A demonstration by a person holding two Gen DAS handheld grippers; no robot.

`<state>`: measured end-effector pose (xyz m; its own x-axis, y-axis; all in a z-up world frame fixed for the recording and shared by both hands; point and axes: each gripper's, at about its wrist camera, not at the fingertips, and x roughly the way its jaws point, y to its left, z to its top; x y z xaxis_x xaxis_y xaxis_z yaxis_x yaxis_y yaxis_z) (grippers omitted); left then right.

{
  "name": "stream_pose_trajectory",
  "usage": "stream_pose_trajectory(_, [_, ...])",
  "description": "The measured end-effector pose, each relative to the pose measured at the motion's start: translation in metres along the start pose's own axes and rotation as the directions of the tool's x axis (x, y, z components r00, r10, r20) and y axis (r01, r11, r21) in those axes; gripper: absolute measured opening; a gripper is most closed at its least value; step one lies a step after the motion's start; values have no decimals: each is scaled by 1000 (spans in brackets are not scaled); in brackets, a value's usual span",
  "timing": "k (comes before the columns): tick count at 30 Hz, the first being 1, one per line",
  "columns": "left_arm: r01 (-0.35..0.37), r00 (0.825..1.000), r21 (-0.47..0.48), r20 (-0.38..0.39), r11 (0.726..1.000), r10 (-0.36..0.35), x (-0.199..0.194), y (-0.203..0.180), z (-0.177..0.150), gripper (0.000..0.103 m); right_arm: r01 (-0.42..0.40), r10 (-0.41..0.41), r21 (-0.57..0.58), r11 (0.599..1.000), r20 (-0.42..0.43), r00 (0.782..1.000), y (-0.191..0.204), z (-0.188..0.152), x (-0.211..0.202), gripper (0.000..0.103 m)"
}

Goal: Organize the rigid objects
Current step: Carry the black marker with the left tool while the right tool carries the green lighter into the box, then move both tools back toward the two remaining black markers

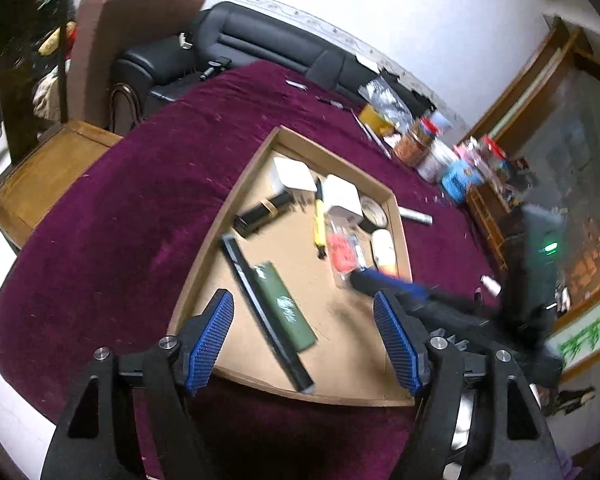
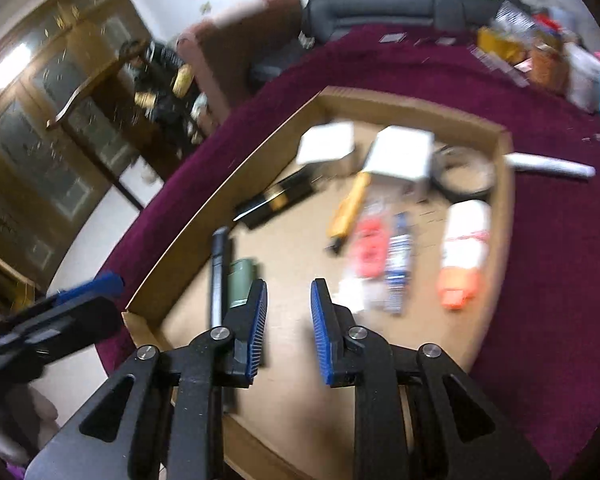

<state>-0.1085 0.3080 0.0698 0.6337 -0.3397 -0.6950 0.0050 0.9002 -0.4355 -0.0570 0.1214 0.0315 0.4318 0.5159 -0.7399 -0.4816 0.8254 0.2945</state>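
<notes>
A shallow cardboard tray (image 1: 228,208) (image 2: 504,184) lies on the purple cloth. In it lie two white boxes (image 1: 294,174) (image 2: 400,152), a black box (image 1: 262,214) (image 2: 276,200), a yellow cutter (image 1: 319,224) (image 2: 350,208), a long black bar (image 1: 266,316) (image 2: 217,272), a green case (image 1: 284,306) (image 2: 242,280), a red-and-clear packet (image 1: 342,254) (image 2: 366,252), a tape roll (image 1: 374,212) (image 2: 464,176) and a white-and-orange bottle (image 1: 384,250) (image 2: 462,252). My left gripper (image 1: 302,344) is open and empty above the tray's near part. My right gripper (image 2: 288,328) is open a little and empty.
A silver tube (image 1: 418,216) (image 2: 552,166) lies on the cloth beside the tray. Jars and packets (image 1: 432,148) crowd the table's far right. A black sofa (image 1: 260,36) and a wooden side table (image 1: 48,176) stand beyond the table edge.
</notes>
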Motion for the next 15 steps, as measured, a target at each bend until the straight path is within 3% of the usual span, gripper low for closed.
stream_pose_trajectory(6, [-110,994,200,34,974,105,11,-63,-19,67,102,-106,35,994,131,986,-49,-18,-53,27])
stream_pose_trajectory(9, [-151,989,309,42,939,145,22,-98,-31,67,155,-166,74,985,174,971,-76,-31,-76,28])
stream_pose_trajectory(12, [-174,984,385,31,906,175,36,-126,-41,67,191,-216,137,972,198,956,-109,-44,-98,39])
stream_pose_trajectory(15, [-190,979,447,21,874,202,50,-152,-50,67,218,-260,204,954,210,943,-142,-59,-119,40])
